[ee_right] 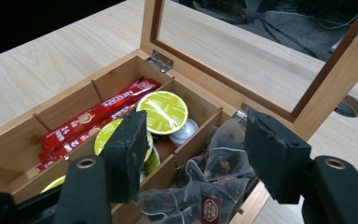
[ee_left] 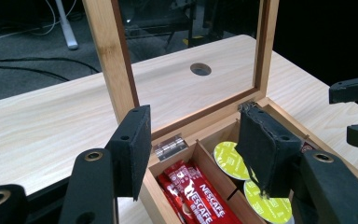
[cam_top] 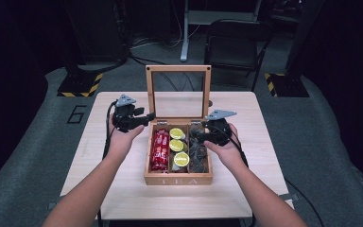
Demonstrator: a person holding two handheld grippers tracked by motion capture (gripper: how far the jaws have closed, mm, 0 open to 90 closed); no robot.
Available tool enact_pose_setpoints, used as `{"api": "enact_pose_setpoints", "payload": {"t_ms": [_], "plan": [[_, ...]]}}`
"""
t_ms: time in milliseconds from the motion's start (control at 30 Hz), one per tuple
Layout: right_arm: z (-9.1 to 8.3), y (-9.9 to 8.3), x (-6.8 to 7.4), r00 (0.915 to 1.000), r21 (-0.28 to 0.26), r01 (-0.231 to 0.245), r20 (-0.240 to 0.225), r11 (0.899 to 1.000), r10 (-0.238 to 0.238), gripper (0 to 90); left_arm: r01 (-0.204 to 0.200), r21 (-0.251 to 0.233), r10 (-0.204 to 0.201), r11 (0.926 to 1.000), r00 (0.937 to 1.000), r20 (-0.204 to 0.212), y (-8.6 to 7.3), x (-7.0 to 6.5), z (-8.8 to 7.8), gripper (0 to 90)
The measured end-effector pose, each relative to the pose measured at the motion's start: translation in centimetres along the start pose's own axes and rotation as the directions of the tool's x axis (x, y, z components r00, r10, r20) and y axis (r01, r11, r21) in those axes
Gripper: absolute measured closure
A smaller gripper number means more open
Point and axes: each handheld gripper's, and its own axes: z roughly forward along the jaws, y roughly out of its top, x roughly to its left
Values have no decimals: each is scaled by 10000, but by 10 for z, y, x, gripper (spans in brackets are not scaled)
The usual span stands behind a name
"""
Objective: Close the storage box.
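Note:
A wooden tea box [cam_top: 178,179] stands mid-table with its glass lid [cam_top: 178,70] raised upright. It holds red Nescafe sachets [cam_top: 160,150] on the left, green-topped capsules [cam_top: 178,145] in the middle and dark tea bags [cam_top: 198,152] on the right. My left gripper [cam_top: 144,119] is open at the box's back left corner. In the left gripper view its jaws [ee_left: 198,144] straddle the hinge [ee_left: 170,145] and the lid frame [ee_left: 112,56], holding nothing. My right gripper [cam_top: 207,134] is open over the right compartment. Its jaws [ee_right: 198,149] hang just above the tea bags [ee_right: 214,186], next to the capsules [ee_right: 162,112].
The light wooden table [cam_top: 123,189] has a round cable hole [ee_left: 200,69] behind the box. Beyond the table are a dark chair [cam_top: 236,45], a desk leg [cam_top: 185,33] and floor cables. Bare tabletop lies left, right and in front of the box.

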Motion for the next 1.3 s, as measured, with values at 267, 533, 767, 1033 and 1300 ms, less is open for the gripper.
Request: {"api": "enact_pose_setpoints", "payload": {"t_ms": [267, 533, 767, 1033, 1300], "plan": [[1, -5, 10, 9997, 81, 223, -140, 9997, -222, 373, 109, -79, -109, 9999, 9999, -4, 0, 4, -5, 436], [3, -13, 25, 9985, 14, 455, -308, 9990, -454, 373, 85, -90, -85, 9999, 10000, -4, -1, 6, -9, 417], [5, -23, 37, 9974, 115, 416, -595, 9991, -409, 374, 101, -48, -101, 9999, 9999, 7, -3, 6, -11, 417], [9, -31, 47, 9953, 206, 546, -818, 9983, -528, 387, 95, -62, -95, 9999, 9999, 91, -2, 5, -11, 417], [15, -37, 55, 9916, 409, 640, -1152, 9971, -589, 369, 73, -39, -73, 10000, 10000, 34, -2, 5, -10, 417]]}}
